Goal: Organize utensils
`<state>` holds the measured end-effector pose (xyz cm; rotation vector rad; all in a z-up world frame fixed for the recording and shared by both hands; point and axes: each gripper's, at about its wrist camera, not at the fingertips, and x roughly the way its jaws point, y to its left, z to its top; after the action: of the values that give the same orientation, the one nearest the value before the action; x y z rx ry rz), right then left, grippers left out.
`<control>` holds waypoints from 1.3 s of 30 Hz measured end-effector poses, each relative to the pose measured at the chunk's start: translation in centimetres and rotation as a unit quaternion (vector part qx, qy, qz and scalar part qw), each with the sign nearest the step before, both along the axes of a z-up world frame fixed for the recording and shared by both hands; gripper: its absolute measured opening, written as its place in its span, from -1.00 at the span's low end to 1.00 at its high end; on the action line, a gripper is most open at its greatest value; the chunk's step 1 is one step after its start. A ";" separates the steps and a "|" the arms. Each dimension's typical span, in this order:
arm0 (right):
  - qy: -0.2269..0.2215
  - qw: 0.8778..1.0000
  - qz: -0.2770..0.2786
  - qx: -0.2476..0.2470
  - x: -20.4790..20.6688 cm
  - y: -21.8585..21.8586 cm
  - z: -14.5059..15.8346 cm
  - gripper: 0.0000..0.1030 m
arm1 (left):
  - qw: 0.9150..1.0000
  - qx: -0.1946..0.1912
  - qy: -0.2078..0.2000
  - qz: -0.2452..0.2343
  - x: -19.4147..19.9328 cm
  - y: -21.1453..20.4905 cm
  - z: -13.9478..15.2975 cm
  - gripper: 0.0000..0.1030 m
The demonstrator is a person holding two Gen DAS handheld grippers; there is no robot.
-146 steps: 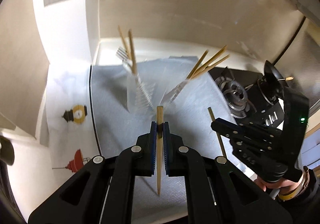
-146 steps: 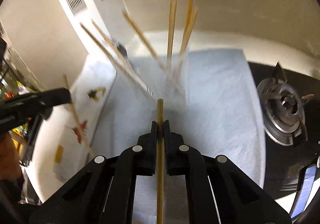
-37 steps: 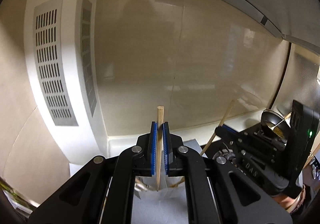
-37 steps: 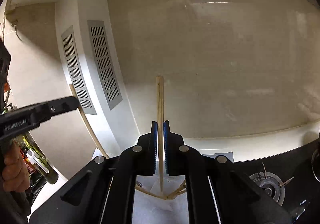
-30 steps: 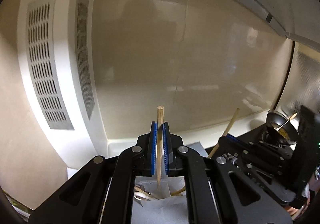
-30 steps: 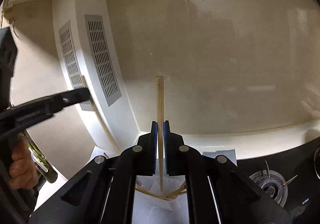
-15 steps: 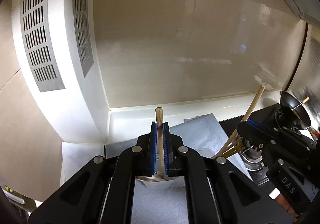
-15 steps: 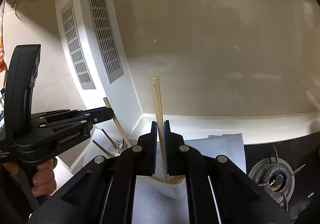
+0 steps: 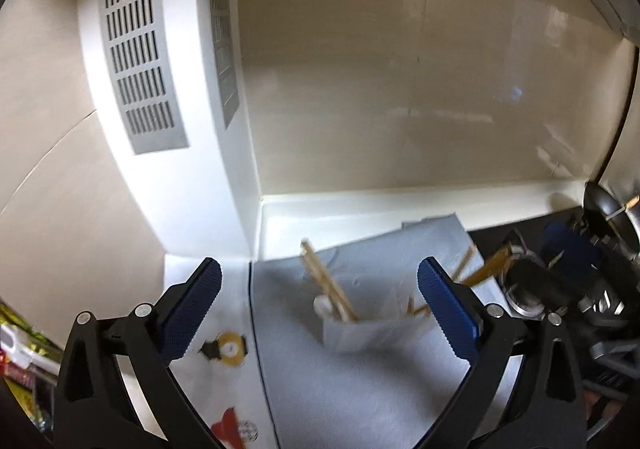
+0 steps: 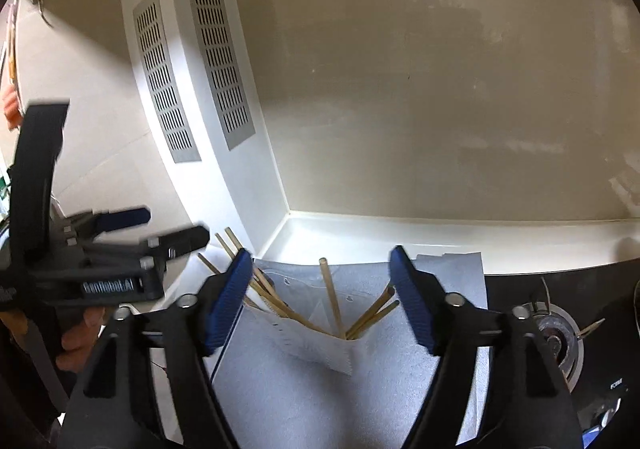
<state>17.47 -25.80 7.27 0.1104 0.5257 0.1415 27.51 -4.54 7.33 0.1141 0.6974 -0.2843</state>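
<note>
Both chopsticks (image 10: 331,295) now released into clear holder (image 10: 316,333); left claw (image 9: 318,305), right claw (image 10: 320,297) wide; "GenRobot.AI" label, seemingly.

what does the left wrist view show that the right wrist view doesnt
Only the left wrist view shows the printed paper sheet with cartoon figures and a dark pan at far right. Only the right wrist view shows the left gripper from outside, open, with the hand holding it. Both show the clear holder with wooden chopsticks on the grey mat, the vented white wall column, and open blue-padded jaws.
</note>
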 end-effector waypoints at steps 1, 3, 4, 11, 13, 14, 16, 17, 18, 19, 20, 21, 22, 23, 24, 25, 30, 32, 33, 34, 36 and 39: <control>-0.002 1.000 -0.002 -0.004 -0.5 0.1 0.1 0.74 | 1.000 0.004 0.003 -0.001 -0.6 0.1 -0.1 0.86; -0.002 1.000 -0.004 -0.013 -1.7 0.5 -0.1 0.85 | 1.000 0.011 0.009 -0.001 -1.9 0.3 -0.5 0.86; 0.005 1.000 -0.006 -0.017 -2.4 0.8 -0.5 0.88 | 1.000 0.011 0.014 0.000 -2.3 0.4 -0.8 0.86; 0.095 0.993 -0.043 -0.045 -4.6 1.5 -5.8 0.90 | 0.999 0.021 0.039 0.025 -5.3 1.3 -4.0 0.86; 0.122 0.991 -0.053 -0.035 -4.7 1.3 -7.4 0.90 | 0.998 0.021 0.046 0.024 -5.9 1.3 -5.0 0.86; 0.132 0.989 -0.054 -0.032 -4.8 1.3 -8.1 0.90 | 0.998 0.024 0.049 0.024 -6.3 1.2 -5.5 0.86; 0.142 0.988 -0.056 -0.031 -4.8 1.5 -8.8 0.90 | 0.998 0.032 0.050 0.026 -6.7 0.9 -6.2 0.86; 0.144 0.988 -0.056 -0.029 -5.0 1.5 -9.0 0.90 | 0.998 0.036 0.052 0.027 -6.9 0.8 -6.4 0.86; 0.144 0.988 -0.057 -0.027 -5.1 1.4 -9.1 0.90 | 0.997 0.039 0.055 0.030 -7.1 0.8 -6.7 0.86; 0.144 0.987 -0.059 -0.028 -5.2 1.4 -9.1 0.90 | 0.997 0.038 0.058 0.031 -7.2 0.8 -6.8 0.86; 0.143 0.987 -0.060 -0.029 -5.1 1.4 -9.0 0.90 | 0.997 0.038 0.060 0.036 -7.3 0.8 -7.0 0.86; 0.142 0.988 -0.062 -0.029 -5.2 1.4 -8.9 0.90 | 0.997 0.038 0.062 0.037 -7.4 0.9 -7.1 0.86; 0.140 0.988 -0.062 -0.030 -5.3 1.5 -8.8 0.90 | 0.996 0.038 0.066 0.039 -7.4 0.9 -7.3 0.86; 0.138 0.988 -0.062 -0.031 -5.4 1.6 -8.8 0.90 | 0.996 0.040 0.068 0.042 -7.5 1.0 -7.5 0.86; 0.136 0.988 -0.062 -0.033 -5.6 1.6 -8.6 0.90 | 0.996 0.041 0.069 0.045 -7.6 1.0 -7.4 0.86; 0.134 0.988 -0.061 -0.035 -5.7 1.7 -8.5 0.90 | 0.995 0.044 0.069 0.049 -7.7 1.1 -7.5 0.86; 0.130 0.989 -0.057 -0.041 -6.0 2.0 -8.2 0.90 | 0.995 0.042 0.072 0.062 -7.8 1.6 -7.5 0.86; 0.128 0.989 -0.057 -0.042 -6.1 2.1 -8.2 0.90 | 0.994 0.044 0.069 0.066 -7.9 1.7 -7.5 0.86; 0.129 0.989 -0.057 -0.042 -6.2 2.1 -8.2 0.90 | 0.994 0.045 0.068 0.067 -8.0 1.7 -7.5 0.86; 0.130 0.989 -0.057 -0.042 -6.2 2.1 -8.2 0.90 | 0.994 0.046 0.067 0.068 -8.0 1.7 -7.5 0.86; 0.132 0.989 -0.056 -0.042 -6.1 2.0 -8.3 0.90 | 0.994 0.049 0.064 0.069 -8.0 1.7 -7.4 0.86; 0.132 0.989 -0.055 -0.042 -6.1 2.1 -8.3 0.90 | 0.995 0.050 0.060 0.070 -8.1 1.7 -7.3 0.86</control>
<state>11.33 -23.73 -1.06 0.0766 0.7881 -0.0031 19.44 -2.81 0.08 0.1439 0.8344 -0.1227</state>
